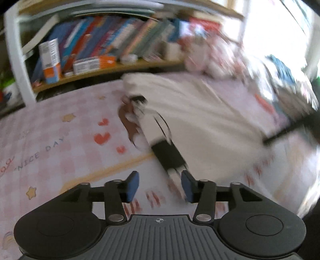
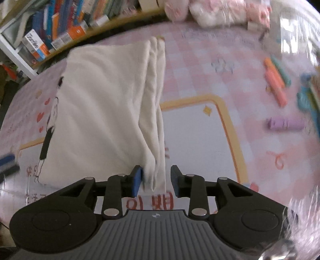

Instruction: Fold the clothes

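Observation:
A folded white garment with a black-and-brown print along one edge lies on the pink checked table cover. In the right wrist view my right gripper is open, its blue pads on either side of the garment's near corner, where the stacked layers end. The left wrist view is blurred; there the same garment spreads to the right, its printed edge running toward my left gripper. That gripper is open and holds nothing, with the printed edge's tip just ahead of its right pad.
A bookshelf full of books and boxes lines the far edge of the table. Pink soft toys sit at the back. Coloured markers and a purple one lie to the right, beside a teal object.

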Motion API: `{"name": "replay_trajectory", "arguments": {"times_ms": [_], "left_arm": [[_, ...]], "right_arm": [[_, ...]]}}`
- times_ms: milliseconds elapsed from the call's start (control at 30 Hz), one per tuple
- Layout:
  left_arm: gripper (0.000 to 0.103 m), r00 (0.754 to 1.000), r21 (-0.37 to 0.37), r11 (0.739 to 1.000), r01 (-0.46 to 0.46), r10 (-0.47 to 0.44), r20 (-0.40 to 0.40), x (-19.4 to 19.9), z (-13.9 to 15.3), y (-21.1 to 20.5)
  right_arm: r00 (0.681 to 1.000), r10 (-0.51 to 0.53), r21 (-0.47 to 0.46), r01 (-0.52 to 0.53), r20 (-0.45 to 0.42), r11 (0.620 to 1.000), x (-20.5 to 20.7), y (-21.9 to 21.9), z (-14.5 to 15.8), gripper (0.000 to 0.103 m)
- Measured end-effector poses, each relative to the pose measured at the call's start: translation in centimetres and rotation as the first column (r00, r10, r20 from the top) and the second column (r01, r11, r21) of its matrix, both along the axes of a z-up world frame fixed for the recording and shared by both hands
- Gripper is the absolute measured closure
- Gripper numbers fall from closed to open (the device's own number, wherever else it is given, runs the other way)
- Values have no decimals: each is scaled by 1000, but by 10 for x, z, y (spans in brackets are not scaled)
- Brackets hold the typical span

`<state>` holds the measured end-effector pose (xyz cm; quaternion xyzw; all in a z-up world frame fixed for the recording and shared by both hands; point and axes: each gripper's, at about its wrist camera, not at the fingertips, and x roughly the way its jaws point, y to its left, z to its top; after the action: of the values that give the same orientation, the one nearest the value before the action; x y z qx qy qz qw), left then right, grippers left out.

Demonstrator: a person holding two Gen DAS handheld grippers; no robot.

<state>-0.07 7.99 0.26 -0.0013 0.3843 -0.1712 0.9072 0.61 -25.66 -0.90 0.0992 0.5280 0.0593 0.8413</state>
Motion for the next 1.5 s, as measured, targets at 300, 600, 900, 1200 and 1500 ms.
{"name": "replay_trajectory", "arguments": {"times_ms": [300,600,900,1200,1500], "left_arm": [[43,989,-172,981,-90,68,-128,128,-17,10],[42,972,-249,954,-165,114,-207,220,-42,25],[46,970,-383,906,-182,102,-221,260,-56,27],[96,995,-246,969,-5,28,91,227,-27,-12],[55,969,-223,943,-246,240,-54,265,-15,19]], "right_arm": [[998,60,-38,-59,32,998,21,18,-11,65],[999,40,22,-40,25,999,15,6,-17,71],[997,79,-1,-79,22,997,16,10,-16,72],[997,73,-1,-73,24,997,15,11,-16,72],[996,89,-16,-89,25,996,15,13,-17,72]]}}
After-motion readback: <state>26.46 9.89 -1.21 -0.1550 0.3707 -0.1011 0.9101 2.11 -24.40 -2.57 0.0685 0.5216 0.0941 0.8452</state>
